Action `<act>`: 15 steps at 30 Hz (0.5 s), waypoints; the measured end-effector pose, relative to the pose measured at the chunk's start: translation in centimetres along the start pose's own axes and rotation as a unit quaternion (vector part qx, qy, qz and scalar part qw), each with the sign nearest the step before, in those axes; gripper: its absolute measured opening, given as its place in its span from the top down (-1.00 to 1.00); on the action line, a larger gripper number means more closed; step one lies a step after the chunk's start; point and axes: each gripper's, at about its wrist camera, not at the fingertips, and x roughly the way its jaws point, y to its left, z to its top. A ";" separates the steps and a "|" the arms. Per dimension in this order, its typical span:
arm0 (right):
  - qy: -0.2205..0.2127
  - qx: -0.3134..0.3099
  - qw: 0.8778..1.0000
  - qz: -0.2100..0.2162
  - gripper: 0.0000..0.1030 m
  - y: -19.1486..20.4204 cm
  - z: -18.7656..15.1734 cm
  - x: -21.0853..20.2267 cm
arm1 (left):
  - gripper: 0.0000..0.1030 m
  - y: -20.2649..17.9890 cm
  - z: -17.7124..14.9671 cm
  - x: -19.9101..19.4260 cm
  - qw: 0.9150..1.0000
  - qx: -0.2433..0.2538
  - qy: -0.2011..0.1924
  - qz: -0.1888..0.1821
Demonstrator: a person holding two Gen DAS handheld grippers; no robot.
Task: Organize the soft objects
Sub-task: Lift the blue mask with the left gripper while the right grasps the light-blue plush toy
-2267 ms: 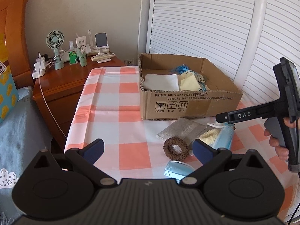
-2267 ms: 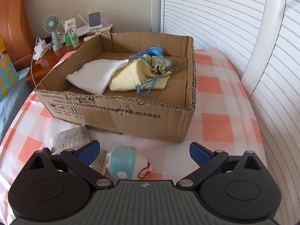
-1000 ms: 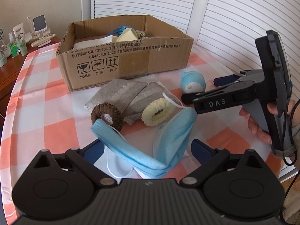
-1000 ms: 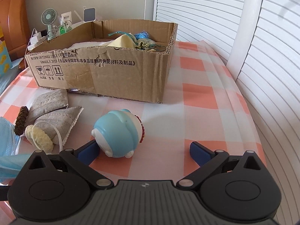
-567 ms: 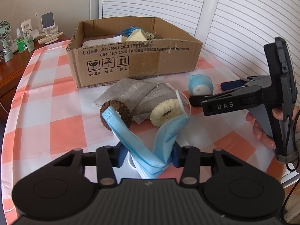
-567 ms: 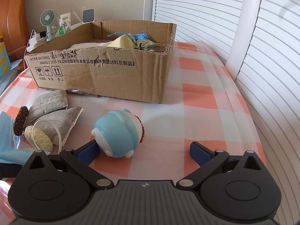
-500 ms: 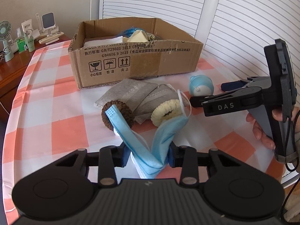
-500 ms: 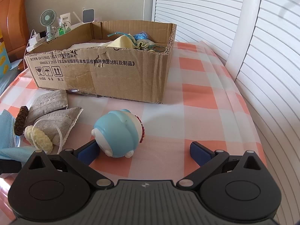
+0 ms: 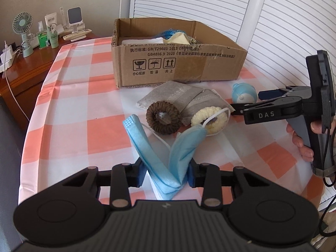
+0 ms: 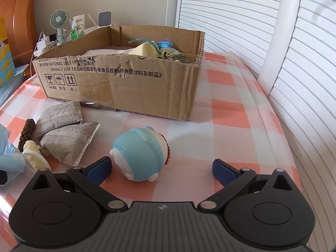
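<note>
Pinched in the closed left tool [image 9: 166,173], near the desk's front edge, the blue face mask [image 9: 168,157] could snag the cream scrunchie [image 9: 210,120] by its ear loop; the right tool [image 10: 160,168] is left open.

Left gripper [image 9: 166,173] jaws closed on blue mask [image 9: 168,159], just been closing; mask folded into V, both ends sticking up. Beyond mask: brown scrunchie [image 9: 163,120], cream scrunchie [image 9: 210,120] just right of it, mask's ear loop draped over cream one. Grey pouches [image 9: 178,96] behind scrunchies, before box [image 9: 176,63]. Blue toy [image 9: 243,93] right of pouches. Right gripper [image 9: 245,103] at right, jaws apart around toy, hand [image 9: 302,138] on grip. Checked counter [image 9: 73,109].
</note>
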 end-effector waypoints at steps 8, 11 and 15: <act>-0.010 -0.006 1.000 0.019 -0.78 0.8 0.5 0.2 | 0.30 0.3 -0.1 0.0 1.000 -0.005 0.000 -0.004; -0.012 -0.002 1.000 0.020 -0.55 0.8 0.7 0.1 | 0.29 0.4 -0.1 0.0 1.000 -0.009 -0.001 -0.007; -0.012 0.001 1.000 0.017 -0.12 0.9 0.9 -0.3 | 0.29 0.5 0.0 0.0 1.000 -0.009 -0.001 -0.010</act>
